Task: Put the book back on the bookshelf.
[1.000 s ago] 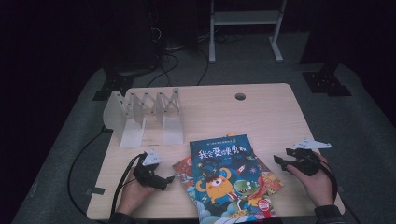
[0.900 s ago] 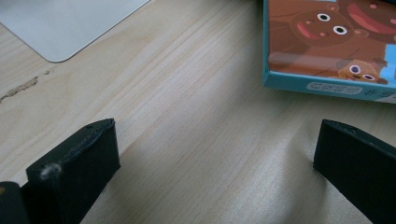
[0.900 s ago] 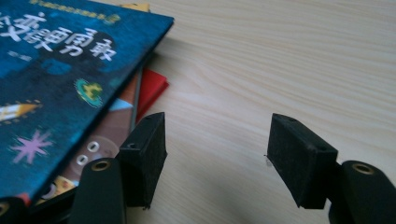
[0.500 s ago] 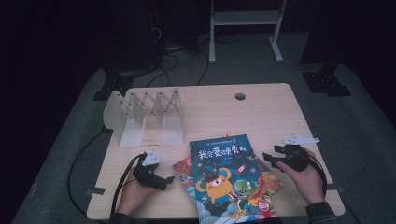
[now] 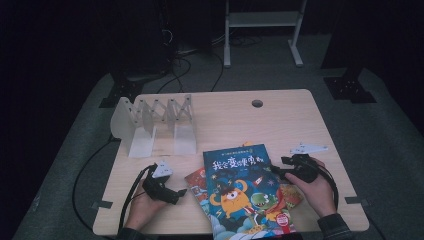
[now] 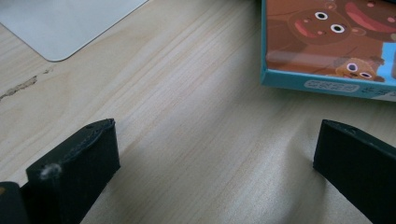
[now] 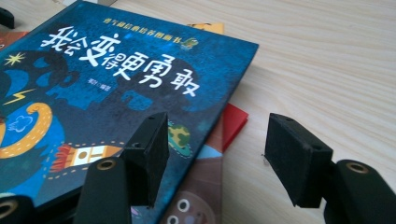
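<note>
Near the front edge of the bench (image 5: 300, 110) lay the blue picture book (image 5: 243, 187), flat and cover up, on top of a red book (image 5: 196, 181) and another whose corner stuck out at its right. Its long axis ran from the person toward the far side, tilted a little so the title end pointed away and slightly left, with the title strip at the far end. The right gripper (image 5: 278, 170) lay level and pointed leftward at the book's right edge, the right hand (image 5: 315, 187) wrapped around its body behind. Its jaws stood apart and gripped nothing; in the right gripper view one jaw hung over the blue cover and the other over bare wood. The left gripper (image 5: 182, 192) rested low at the left of the books, pointing right, with its jaws spread wide over bare wood. Farther back stood a white folding book rack (image 5: 155, 120).
</note>
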The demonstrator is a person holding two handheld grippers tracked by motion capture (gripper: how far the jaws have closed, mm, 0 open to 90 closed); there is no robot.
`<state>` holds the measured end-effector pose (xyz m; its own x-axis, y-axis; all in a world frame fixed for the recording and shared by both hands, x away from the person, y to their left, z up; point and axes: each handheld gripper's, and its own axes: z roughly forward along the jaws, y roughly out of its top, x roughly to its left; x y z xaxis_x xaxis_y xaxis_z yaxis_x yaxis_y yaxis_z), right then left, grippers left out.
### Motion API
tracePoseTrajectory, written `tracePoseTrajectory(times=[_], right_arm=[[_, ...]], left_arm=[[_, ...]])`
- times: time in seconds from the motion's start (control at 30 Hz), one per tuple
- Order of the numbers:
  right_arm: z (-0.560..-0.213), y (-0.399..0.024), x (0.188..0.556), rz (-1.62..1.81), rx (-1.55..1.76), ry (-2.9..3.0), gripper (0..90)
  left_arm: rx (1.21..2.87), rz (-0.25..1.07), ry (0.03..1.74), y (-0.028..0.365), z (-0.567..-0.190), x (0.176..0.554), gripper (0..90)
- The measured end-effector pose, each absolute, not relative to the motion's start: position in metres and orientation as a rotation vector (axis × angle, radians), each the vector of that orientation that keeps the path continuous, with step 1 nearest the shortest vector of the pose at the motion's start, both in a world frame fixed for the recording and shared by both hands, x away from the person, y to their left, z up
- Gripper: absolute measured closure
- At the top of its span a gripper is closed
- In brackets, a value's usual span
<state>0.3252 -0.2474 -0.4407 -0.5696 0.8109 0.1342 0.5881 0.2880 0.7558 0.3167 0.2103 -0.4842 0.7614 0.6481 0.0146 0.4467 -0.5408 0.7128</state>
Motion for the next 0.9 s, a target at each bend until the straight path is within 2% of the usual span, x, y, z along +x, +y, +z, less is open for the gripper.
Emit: tracePoseTrajectory(times=[0.7, 0.9], right_arm=[[-0.448, -0.230, 0.327, 1.175, 1.277, 2.377, 41.9], [-0.449, -0.223, 0.330, 1.178, 1.267, 2.390, 39.8]], left_arm=[[2.183, 0.299, 0.774, 0.216, -0.462, 0.311, 0.0], [2.182, 0.293, 0.746, 0.210, -0.458, 0.310, 0.0]])
